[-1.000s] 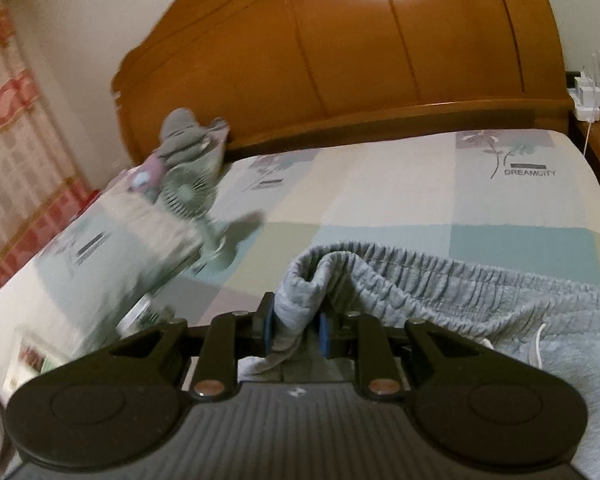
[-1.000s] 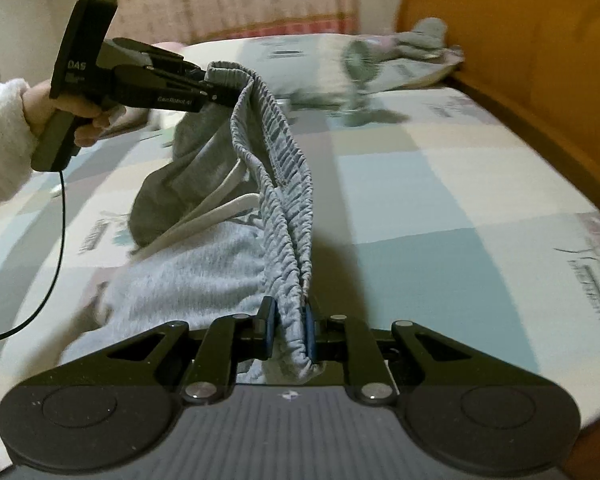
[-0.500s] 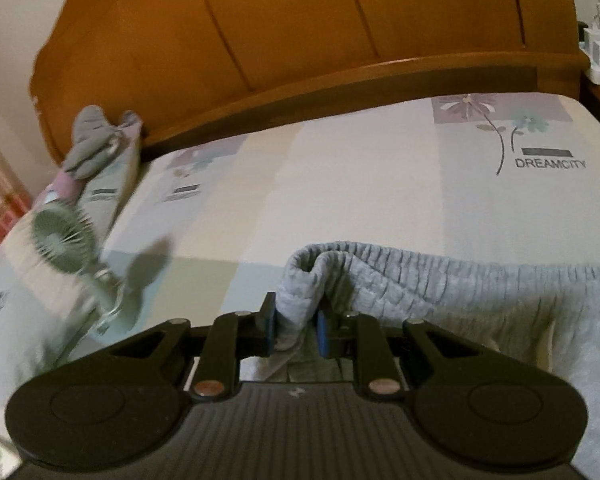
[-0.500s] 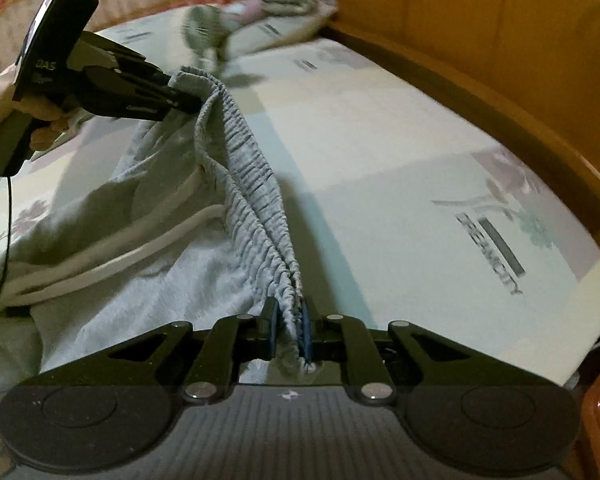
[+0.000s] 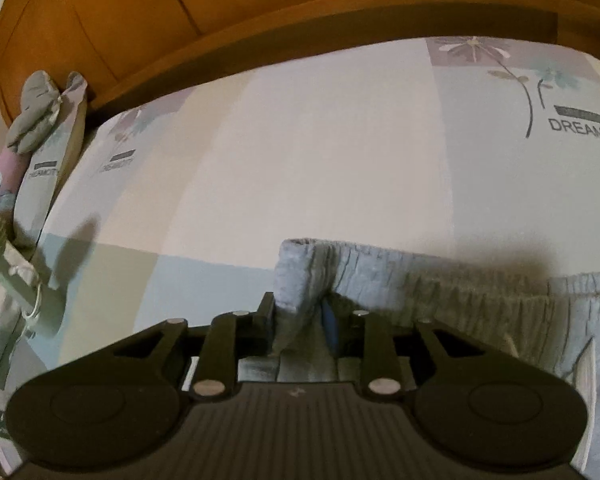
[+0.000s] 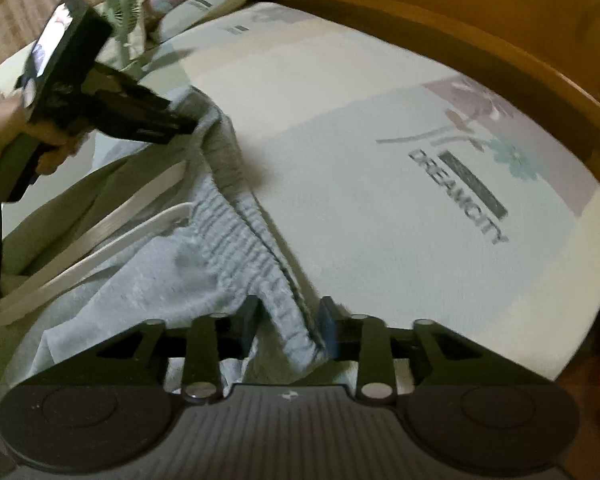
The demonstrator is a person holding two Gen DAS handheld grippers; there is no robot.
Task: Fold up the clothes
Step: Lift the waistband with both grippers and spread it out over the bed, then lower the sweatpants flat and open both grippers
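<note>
Waistband down on the bed now! The grey sweatpants lie stretched across the lower frame, and the left gripper has just been opening, its jaws parted with a waistband corner loose between them. Over to the right gripper: also just opening, spread around the other waistband end, the cloth slack between the jaws. So the pants look laid out flat; the actual folds appear yet to come. On the bed sheet, mid-right, the print reads "DREAMCITY".
</note>
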